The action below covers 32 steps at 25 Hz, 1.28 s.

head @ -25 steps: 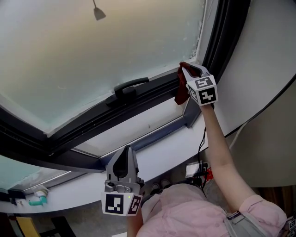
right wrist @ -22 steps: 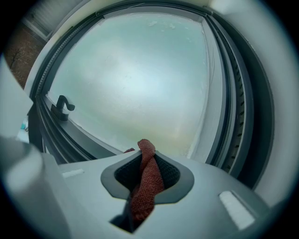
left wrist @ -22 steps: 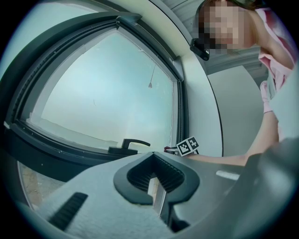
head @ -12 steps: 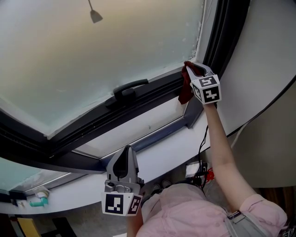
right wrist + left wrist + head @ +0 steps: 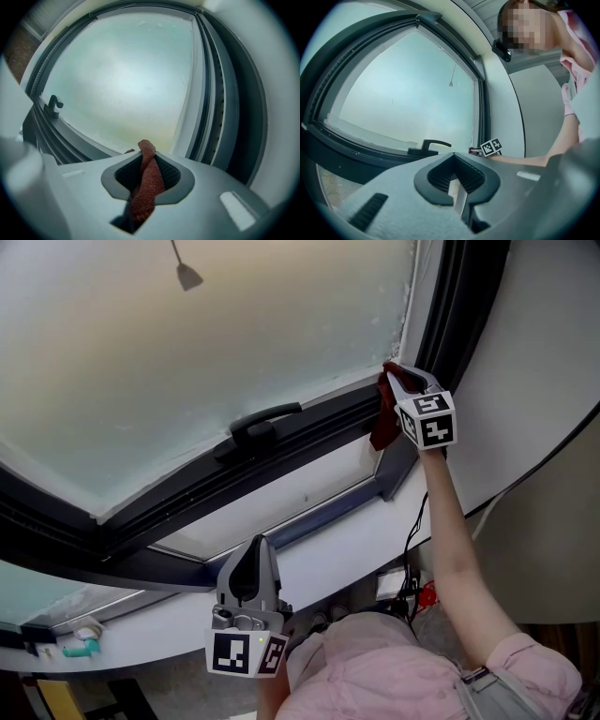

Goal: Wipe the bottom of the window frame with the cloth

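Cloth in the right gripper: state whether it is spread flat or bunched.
Bunched. The red cloth is twisted into a narrow rope, pinched in the shut jaws of the right gripper; no flat face shows.

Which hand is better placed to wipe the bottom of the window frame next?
Right. The right gripper is shut on the cloth at the window frame; the left gripper hangs low, empty.

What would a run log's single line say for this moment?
phase: wiping | right hand-held gripper: shut on cloth, at bottom corner of window frame | left hand-held gripper: shut, empty, held low
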### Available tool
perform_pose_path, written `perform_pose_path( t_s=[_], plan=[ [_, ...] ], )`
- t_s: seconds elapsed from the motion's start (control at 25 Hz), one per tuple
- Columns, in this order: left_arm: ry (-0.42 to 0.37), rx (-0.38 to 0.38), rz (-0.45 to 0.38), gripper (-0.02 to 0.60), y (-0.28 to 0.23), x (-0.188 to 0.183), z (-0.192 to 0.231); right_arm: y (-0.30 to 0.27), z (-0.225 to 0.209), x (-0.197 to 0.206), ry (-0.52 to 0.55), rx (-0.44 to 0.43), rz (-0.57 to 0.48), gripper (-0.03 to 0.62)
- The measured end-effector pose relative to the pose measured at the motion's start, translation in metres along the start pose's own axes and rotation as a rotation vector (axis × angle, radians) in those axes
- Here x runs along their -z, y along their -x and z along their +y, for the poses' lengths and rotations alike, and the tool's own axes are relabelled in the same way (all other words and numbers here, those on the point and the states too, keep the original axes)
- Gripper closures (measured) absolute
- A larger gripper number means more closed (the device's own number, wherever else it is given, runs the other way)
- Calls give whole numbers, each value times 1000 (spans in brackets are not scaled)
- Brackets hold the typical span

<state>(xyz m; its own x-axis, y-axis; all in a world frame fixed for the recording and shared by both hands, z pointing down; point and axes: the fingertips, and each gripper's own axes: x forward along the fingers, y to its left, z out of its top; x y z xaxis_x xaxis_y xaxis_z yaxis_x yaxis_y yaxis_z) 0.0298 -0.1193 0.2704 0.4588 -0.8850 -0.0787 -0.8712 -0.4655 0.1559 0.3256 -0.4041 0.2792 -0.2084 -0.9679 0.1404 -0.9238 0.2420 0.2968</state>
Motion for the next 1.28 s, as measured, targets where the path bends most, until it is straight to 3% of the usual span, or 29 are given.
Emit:
perform_pose_path(
  t_s=[0.48,0.64,0.72,0.88,1.08,1.16,1.28],
  plan=[
    [9,-20,27,583,8,4,1,1,-5,0,-28,8,-18,529],
    [17,-41,34,583,22,4,8,18,4,-9,-83,32,-47,526],
    [19,-53,32,583,29,5,12,35,34,-25,-124,-26,-101,526],
    [30,-70,20,583,36,3,22,71,134,-64,-206,-231,-237,526],
    [31,-81,6,583,45,0,28,80,249,-87,-172,-446,-289,526],
    [37,-88,5,583,51,1,29,73,280,-87,-121,-491,-260,526],
    [42,-104,1,583,59,0,34,61,298,-79,-70,-478,-219,526]
  ],
)
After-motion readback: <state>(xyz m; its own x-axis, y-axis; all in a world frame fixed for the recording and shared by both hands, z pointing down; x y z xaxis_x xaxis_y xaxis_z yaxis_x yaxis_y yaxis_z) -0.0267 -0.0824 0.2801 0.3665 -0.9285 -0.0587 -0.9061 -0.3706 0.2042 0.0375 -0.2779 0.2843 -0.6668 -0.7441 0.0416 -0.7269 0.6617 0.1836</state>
